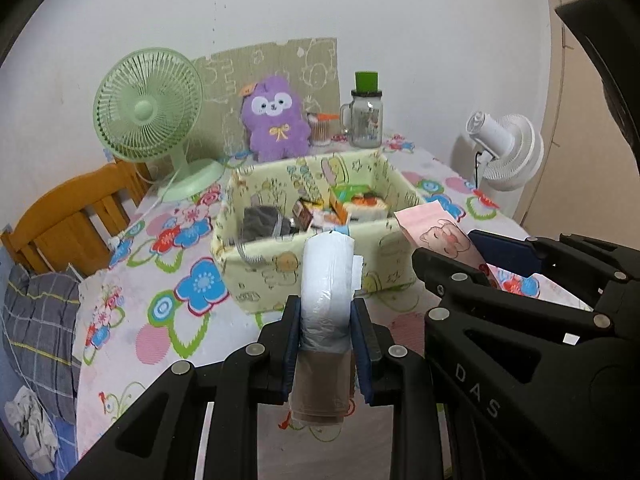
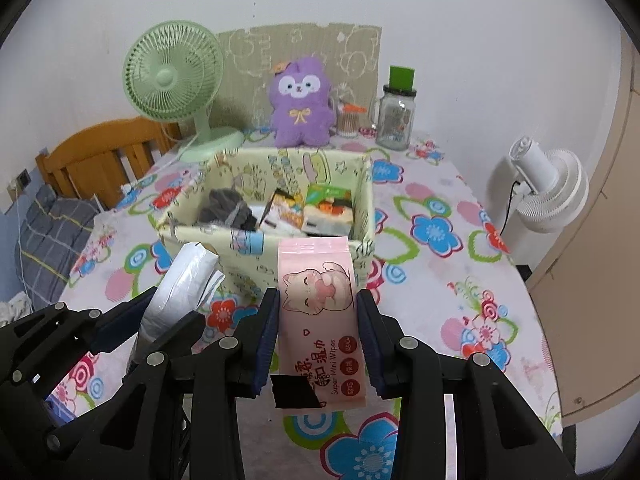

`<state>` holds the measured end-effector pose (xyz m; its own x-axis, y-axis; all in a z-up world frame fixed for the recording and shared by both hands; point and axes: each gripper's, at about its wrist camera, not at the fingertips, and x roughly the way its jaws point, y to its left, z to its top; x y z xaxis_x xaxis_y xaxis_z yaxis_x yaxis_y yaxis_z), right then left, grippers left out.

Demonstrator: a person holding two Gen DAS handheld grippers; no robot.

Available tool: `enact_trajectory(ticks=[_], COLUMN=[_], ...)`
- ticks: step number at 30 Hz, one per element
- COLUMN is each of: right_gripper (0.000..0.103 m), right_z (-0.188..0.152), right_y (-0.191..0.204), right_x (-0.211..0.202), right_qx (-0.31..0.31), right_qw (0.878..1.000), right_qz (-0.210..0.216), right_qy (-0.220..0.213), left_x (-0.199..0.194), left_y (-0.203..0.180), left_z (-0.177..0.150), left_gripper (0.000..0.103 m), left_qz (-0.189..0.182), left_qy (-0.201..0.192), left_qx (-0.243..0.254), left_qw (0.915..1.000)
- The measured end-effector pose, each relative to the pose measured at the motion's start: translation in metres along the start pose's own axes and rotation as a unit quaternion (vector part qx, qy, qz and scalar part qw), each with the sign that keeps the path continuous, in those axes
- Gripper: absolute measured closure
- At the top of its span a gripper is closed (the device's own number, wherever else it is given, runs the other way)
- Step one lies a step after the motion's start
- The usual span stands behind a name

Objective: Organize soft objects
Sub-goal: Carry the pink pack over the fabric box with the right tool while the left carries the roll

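Both loads held above the floral tablecloth [image 2: 460, 208], short of the fabric storage box [image 1: 256, 252]. My left gripper [image 1: 326, 320] pinches a plastic-wrapped roll [image 1: 328, 276]; my right gripper [image 2: 318, 320] clamps a pink wet-wipes pack [image 2: 320, 304]. Risk: the slick wrap slipping free, or either item catching the box's near wall.

The pink wipes pack [image 2: 320, 316] reads "Super Mini Wipes"; the right gripper [image 1: 486, 258] body carries "DAS".

Right tongs [image 2: 318, 320] clamp a pink wipes pack [image 2: 320, 312] before the fabric box [image 2: 240, 240] on the floral table [image 2: 460, 320]
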<state>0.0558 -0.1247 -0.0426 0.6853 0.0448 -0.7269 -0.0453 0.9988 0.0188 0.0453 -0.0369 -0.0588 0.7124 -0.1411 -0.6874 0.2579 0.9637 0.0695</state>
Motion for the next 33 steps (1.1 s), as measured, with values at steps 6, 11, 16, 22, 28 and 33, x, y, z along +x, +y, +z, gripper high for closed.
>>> enact_trajectory(ticks=[6,11,16,22,28,33], right_gripper=[0.062,0.062,0.062,0.062,0.062,0.062], right_z=[0.012,0.023,0.034,0.046,0.06,0.069], right_y=[-0.003,-0.005,-0.008,-0.009,-0.009,-0.008], right_x=[-0.019,-0.032,-0.034,-0.035,-0.03,-0.022], right_qx=[0.002,0.001,0.005,0.007,0.008,0.009], right_qw=[1.0,0.999,0.998,0.996,0.995,0.995], right_qz=[0.003,0.005,0.008,0.012,0.02,0.025], right_qy=[-0.028,-0.053,-0.066,-0.083,-0.094,-0.096], left_x=[-0.017,-0.03,-0.034,-0.034,-0.03,-0.021], left_y=[-0.001,-0.001,-0.002,0.002,0.006,0.013], left_z=[0.012,0.023,0.034,0.046,0.059,0.068], left_gripper=[0.079,0.079,0.079,0.079,0.079,0.079], left_qz=[0.004,0.006,0.014,0.015,0.018,0.02], left_qy=[-0.025,-0.047,-0.064,-0.079,-0.088,-0.091], left_qx=[0.003,0.002,0.008,0.003,-0.002,-0.009], left_qw=[0.9997,0.9989,0.9978,0.9968,0.9959,0.9956])
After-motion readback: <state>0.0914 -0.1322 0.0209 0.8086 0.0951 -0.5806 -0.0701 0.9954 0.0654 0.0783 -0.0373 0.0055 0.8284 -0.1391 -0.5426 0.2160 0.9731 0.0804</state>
